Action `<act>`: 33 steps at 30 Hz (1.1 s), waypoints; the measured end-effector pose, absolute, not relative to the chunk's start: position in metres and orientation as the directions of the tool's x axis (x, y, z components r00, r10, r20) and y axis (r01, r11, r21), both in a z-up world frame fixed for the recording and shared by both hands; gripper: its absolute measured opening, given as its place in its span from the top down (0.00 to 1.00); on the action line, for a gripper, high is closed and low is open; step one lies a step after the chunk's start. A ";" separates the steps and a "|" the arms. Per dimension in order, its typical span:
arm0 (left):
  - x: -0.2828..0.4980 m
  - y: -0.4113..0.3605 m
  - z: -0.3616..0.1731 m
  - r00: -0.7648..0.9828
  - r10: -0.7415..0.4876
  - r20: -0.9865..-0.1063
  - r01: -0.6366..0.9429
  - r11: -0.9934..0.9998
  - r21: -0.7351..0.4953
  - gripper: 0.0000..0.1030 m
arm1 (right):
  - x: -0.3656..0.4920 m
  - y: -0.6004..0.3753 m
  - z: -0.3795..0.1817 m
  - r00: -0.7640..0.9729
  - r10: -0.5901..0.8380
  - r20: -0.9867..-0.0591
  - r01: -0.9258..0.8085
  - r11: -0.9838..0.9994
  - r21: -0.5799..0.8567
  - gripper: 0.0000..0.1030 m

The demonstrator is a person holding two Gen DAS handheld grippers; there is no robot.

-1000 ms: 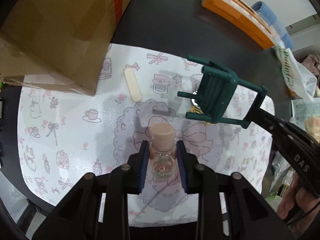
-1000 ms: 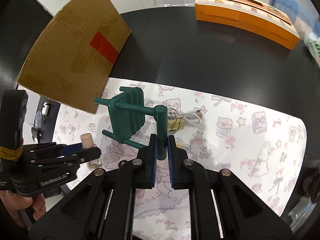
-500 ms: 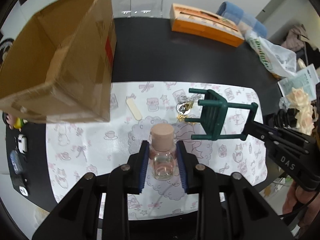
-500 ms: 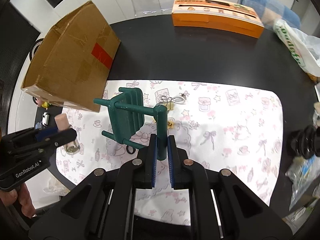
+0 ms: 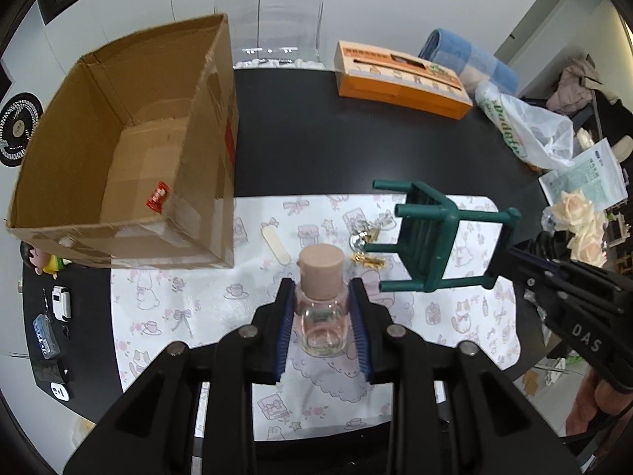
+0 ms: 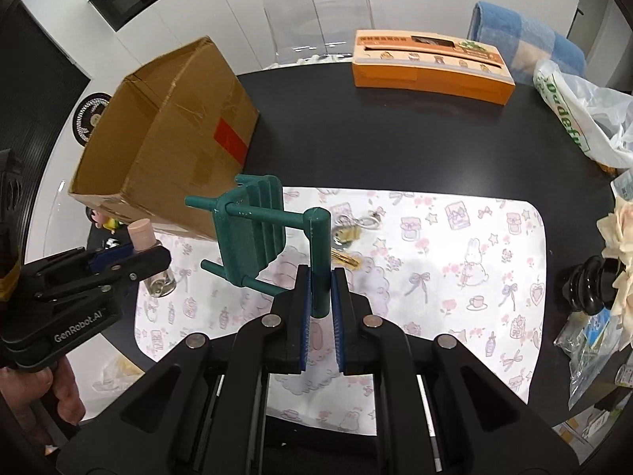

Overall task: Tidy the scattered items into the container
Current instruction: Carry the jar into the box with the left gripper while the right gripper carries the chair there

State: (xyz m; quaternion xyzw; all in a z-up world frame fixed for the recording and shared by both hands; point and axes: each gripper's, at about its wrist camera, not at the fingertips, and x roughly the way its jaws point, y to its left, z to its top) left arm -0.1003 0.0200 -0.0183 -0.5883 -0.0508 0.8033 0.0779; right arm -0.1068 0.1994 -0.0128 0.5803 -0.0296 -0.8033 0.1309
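Observation:
My left gripper (image 5: 321,308) is shut on a small clear bottle (image 5: 321,316) with a pink cap, held above the patterned mat (image 5: 198,308). My right gripper (image 6: 320,289) is shut on a leg of a green toy chair (image 6: 253,233), held in the air; the chair also shows in the left wrist view (image 5: 431,237). The open cardboard box (image 5: 118,150) stands at the left with a red wrapper (image 5: 158,196) inside. A wooden stick (image 5: 277,243) and a key bunch (image 5: 366,245) lie on the mat. The left gripper with its bottle (image 6: 152,257) shows in the right wrist view.
An orange box (image 5: 399,79), a blue towel (image 5: 467,59) and a plastic bag (image 5: 526,130) sit at the table's far right. Cream flowers (image 5: 581,229) stand at the right edge. Small gadgets (image 5: 59,304) lie left of the mat on the black table (image 5: 336,146).
Both grippers have risen with their loads. The views now look down from higher, and the box's open inside has come into sight.

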 end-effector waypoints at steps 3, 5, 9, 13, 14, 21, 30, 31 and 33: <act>-0.104 0.012 -0.007 -0.324 0.174 -0.930 -0.059 -0.985 -0.164 0.73 | -0.111 0.191 -0.004 -0.300 -0.257 -0.919 0.187 -0.960 0.208 0.91; -0.106 0.005 0.002 -0.350 0.170 -0.921 -0.055 -0.986 -0.160 0.73 | -0.116 0.184 0.002 -0.306 -0.268 -0.914 0.203 -0.956 0.212 0.91; -0.114 -0.012 0.014 -0.375 0.161 -0.913 -0.035 -0.987 -0.160 0.73 | -0.126 0.168 0.012 -0.310 -0.273 -0.911 0.237 -0.950 0.204 0.91; -0.120 -0.029 0.021 -0.388 0.149 -0.910 -0.008 -0.987 -0.158 0.73 | -0.136 0.151 0.023 -0.318 -0.290 -0.903 0.269 -0.941 0.207 0.91; -0.122 -0.033 0.023 -0.392 0.147 -0.908 -0.001 -0.987 -0.159 0.73 | -0.138 0.146 0.026 -0.321 -0.293 -0.901 0.277 -0.938 0.207 0.91; -0.131 -0.069 0.039 -0.422 0.118 -0.899 0.052 -0.987 -0.154 0.73 | -0.156 0.112 0.045 -0.337 -0.328 -0.883 0.335 -0.918 0.213 0.91; -0.142 -0.118 0.046 -0.434 0.082 -0.897 0.116 -0.983 -0.146 0.73 | -0.177 0.059 0.055 -0.335 -0.371 -0.866 0.405 -0.887 0.223 0.91; -0.144 -0.124 0.047 -0.436 0.077 -0.897 0.123 -0.982 -0.144 0.73 | -0.179 0.053 0.055 -0.333 -0.373 -0.866 0.412 -0.884 0.223 0.91; -0.148 -0.135 0.047 -0.437 0.068 -0.897 0.140 -0.980 -0.142 0.73 | -0.184 0.042 0.054 -0.325 -0.378 -0.867 0.425 -0.877 0.223 0.91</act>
